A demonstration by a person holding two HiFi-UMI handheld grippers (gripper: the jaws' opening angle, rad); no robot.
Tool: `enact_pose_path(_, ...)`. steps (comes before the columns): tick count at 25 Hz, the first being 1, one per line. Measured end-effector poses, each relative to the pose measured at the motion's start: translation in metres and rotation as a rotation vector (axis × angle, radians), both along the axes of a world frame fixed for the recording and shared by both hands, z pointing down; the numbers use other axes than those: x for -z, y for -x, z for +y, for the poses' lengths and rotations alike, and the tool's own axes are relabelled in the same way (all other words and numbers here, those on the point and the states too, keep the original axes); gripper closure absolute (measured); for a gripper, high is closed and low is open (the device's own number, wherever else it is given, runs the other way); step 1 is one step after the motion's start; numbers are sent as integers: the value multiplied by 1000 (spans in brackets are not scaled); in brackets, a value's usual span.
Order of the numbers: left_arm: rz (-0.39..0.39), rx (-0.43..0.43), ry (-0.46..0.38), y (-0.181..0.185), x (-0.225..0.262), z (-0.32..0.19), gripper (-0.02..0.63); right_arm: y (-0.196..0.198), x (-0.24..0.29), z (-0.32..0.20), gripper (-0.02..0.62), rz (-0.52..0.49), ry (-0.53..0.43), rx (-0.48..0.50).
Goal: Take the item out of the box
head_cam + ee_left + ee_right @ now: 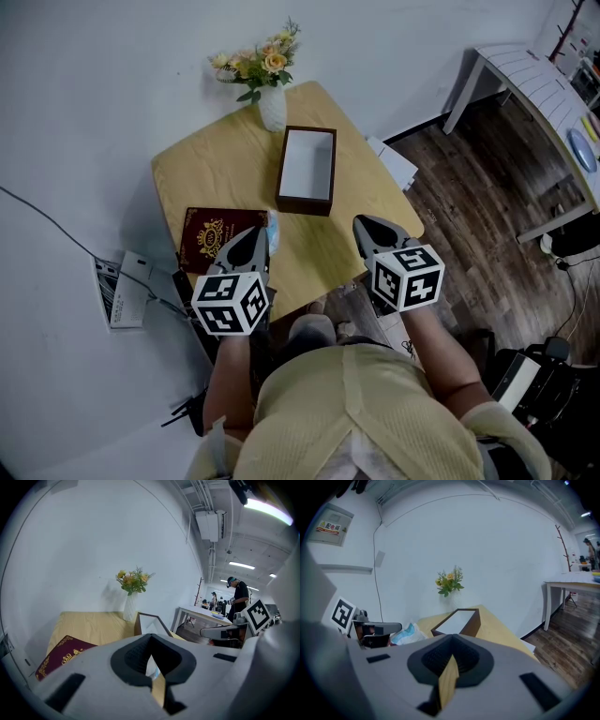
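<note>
An open dark brown box (305, 199) with a white inside stands on the wooden table (197, 169); nothing shows in it. Its maroon lid (214, 240) with a gold emblem lies at the near left. A blue and white packet (273, 232) lies on the table between lid and box, just right of my left gripper's tip; it also shows in the right gripper view (408, 633). My left gripper (253, 234) is shut over the lid's right edge, and nothing is seen in it. My right gripper (366, 225) is shut and holds nothing, over the table's near right edge.
A white vase of yellow flowers (270, 101) stands at the table's far side, behind the box. Papers (396, 161) lie on the wood floor right of the table. A white table (530, 84) stands at the far right. Black gear (525, 375) sits at the near right.
</note>
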State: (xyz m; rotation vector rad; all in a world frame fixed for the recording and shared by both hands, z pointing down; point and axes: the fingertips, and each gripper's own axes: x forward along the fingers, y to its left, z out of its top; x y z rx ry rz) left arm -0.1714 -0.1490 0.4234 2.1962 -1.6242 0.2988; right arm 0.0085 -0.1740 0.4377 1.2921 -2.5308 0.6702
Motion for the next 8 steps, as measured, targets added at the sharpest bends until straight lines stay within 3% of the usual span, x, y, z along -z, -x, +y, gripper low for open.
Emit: enact_pose_path(8,3,-9,-2,-1,1,-3,586,1,1,-4,566,-1,-3,4)
